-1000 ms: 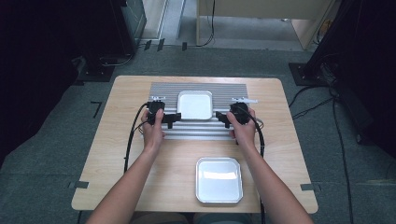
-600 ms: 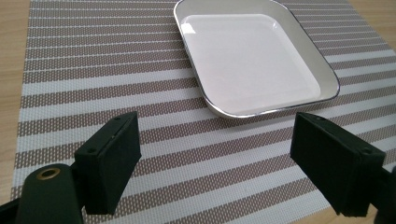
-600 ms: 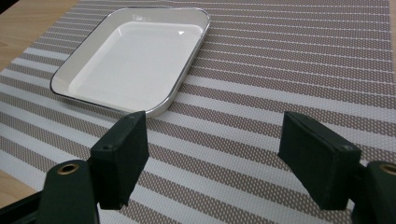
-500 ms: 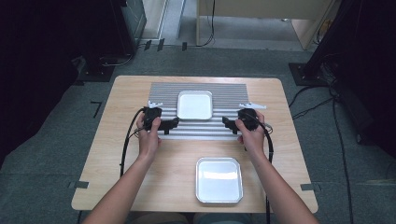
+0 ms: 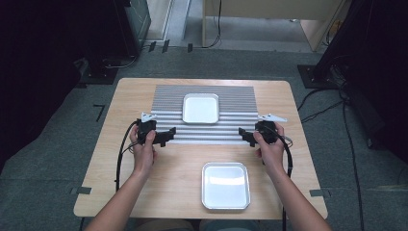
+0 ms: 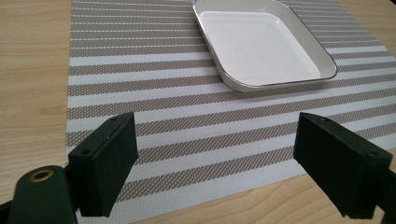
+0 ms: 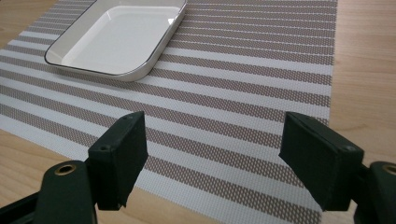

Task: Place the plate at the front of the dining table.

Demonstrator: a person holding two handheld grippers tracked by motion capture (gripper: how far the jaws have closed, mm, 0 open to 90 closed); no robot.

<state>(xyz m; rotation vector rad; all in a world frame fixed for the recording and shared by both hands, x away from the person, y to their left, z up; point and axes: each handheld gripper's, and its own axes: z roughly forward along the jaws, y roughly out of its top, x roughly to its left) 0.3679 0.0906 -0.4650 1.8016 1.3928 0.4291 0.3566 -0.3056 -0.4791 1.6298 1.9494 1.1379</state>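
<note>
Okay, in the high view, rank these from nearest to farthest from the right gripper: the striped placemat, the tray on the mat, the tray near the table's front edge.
From the right gripper:
1. Striped placemat, right under its fingers.
2. Tray near the front edge, toward the person.
3. Tray on the mat, farther across the table. It is only slightly farther than the front tray.

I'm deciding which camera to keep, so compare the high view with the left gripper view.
High view alone: a second white tray on bare wood near the person, both hands, the right hand-held gripper, the floor. Left gripper view alone: the mat's woven mesh up close, between the left hand-held gripper's open jaws. Both: the striped placemat, the white tray on it, the wooden table.
</note>
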